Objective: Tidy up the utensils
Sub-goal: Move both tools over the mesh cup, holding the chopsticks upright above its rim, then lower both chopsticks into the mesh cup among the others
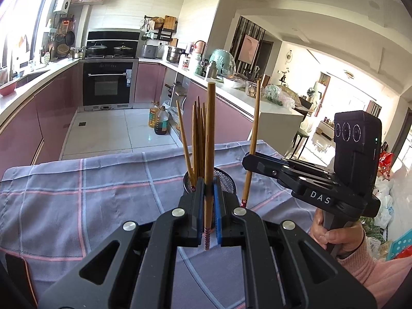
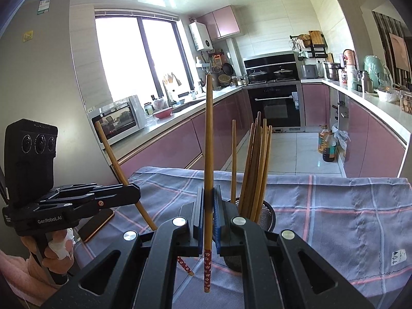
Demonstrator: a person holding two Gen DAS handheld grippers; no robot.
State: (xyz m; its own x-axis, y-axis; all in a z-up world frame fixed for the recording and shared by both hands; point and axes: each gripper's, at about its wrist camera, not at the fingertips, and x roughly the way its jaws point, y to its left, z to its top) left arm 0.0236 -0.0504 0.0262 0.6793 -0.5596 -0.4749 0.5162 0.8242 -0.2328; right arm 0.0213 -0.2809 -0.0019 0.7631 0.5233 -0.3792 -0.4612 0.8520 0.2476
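A black mesh holder (image 1: 225, 179) stands on the checked cloth with several wooden chopsticks (image 1: 198, 134) upright in it; it also shows in the right wrist view (image 2: 267, 216). My left gripper (image 1: 209, 193) is shut on one chopstick (image 1: 209, 134), held upright just in front of the holder. My right gripper (image 2: 208, 200) is shut on another chopstick (image 2: 208, 141), upright and left of the holder. Each gripper shows in the other's view: the right gripper (image 1: 251, 163) with its chopstick (image 1: 253, 139), the left gripper (image 2: 134, 193) with its tilted chopstick (image 2: 116, 162).
The table carries a grey-blue checked cloth (image 1: 77, 193). A phone (image 2: 96, 222) lies on it at the left. Kitchen counters (image 1: 244, 97), an oven (image 1: 106, 82) and oil bottles (image 1: 159, 119) on the floor stand beyond the table's far edge.
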